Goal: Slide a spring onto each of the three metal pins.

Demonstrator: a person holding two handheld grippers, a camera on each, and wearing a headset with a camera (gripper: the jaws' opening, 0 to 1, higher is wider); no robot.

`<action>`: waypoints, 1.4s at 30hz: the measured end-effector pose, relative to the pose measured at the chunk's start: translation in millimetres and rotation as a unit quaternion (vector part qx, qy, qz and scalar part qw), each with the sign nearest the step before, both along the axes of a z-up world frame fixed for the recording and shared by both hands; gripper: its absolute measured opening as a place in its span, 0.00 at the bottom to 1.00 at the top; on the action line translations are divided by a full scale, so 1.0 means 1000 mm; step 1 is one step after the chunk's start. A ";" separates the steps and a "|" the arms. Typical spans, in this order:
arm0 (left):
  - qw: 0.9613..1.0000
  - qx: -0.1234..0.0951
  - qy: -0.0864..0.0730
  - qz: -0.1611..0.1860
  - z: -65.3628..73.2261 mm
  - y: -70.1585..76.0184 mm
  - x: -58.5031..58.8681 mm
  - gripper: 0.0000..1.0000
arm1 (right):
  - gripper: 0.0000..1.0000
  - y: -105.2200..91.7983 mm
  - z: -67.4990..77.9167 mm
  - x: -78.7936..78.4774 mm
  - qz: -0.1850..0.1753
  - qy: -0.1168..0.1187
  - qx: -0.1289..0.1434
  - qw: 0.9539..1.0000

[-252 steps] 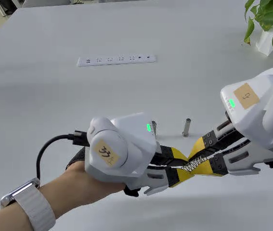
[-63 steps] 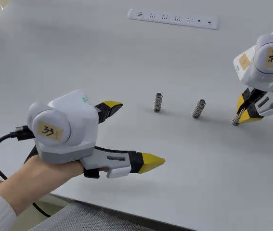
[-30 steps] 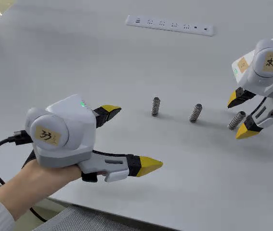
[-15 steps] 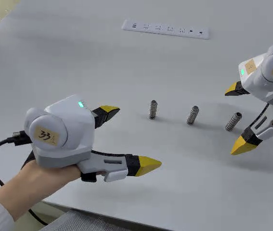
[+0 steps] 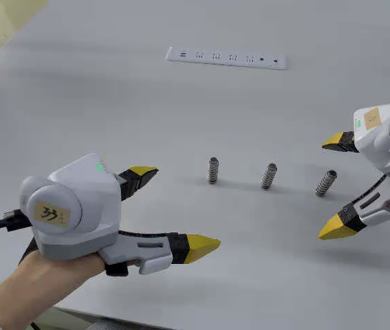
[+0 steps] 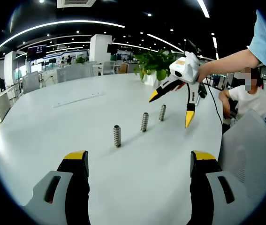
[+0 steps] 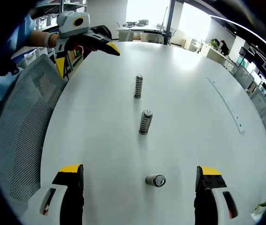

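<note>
Three springs [image 5: 269, 176], probably light and squashy, sleeve their pins [image 7: 147, 112] on the worktop [image 5: 112, 103] at two o'clock from the left gripper [image 5: 181, 206], whose jaws gape empty like those of the right gripper [image 7: 139, 172]; pinch mid-coil, gently.

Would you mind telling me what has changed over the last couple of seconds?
The right claw opened, let go of the third spring and drew back from it. The left claw stayed open and idle; the other two springs stayed put.
</note>
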State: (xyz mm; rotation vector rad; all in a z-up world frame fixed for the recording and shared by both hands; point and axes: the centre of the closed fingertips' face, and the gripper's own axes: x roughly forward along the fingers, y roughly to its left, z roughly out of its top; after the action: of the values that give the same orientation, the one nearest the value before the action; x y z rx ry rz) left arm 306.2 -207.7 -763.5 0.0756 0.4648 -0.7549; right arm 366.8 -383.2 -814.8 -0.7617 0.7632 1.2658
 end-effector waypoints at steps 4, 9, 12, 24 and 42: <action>1.000 -0.001 -0.002 0.003 0.002 0.001 -0.001 0.88 | 0.99 -0.004 0.003 -0.002 -0.008 -0.008 0.010 1.000; 1.000 -0.001 -0.002 0.005 0.002 0.003 -0.003 0.88 | 0.99 -0.009 0.009 -0.018 -0.029 -0.010 0.023 0.999; 1.000 -0.001 -0.003 0.005 0.002 0.004 -0.004 0.88 | 0.99 -0.013 0.011 -0.028 -0.041 -0.010 0.034 0.999; 1.000 0.010 -0.001 0.005 0.001 0.016 -0.009 0.89 | 0.99 -0.047 0.018 -0.055 -0.123 -0.018 0.068 0.990; 1.000 0.020 0.007 0.003 -0.001 0.025 -0.016 0.89 | 0.99 -0.080 0.022 -0.079 -0.219 -0.015 0.112 0.969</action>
State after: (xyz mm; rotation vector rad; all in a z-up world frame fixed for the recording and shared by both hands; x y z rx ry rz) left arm 290.0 -183.0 -764.7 0.1068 0.4937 -0.7409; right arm 288.2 -463.5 -792.9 -0.3977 0.7008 0.9171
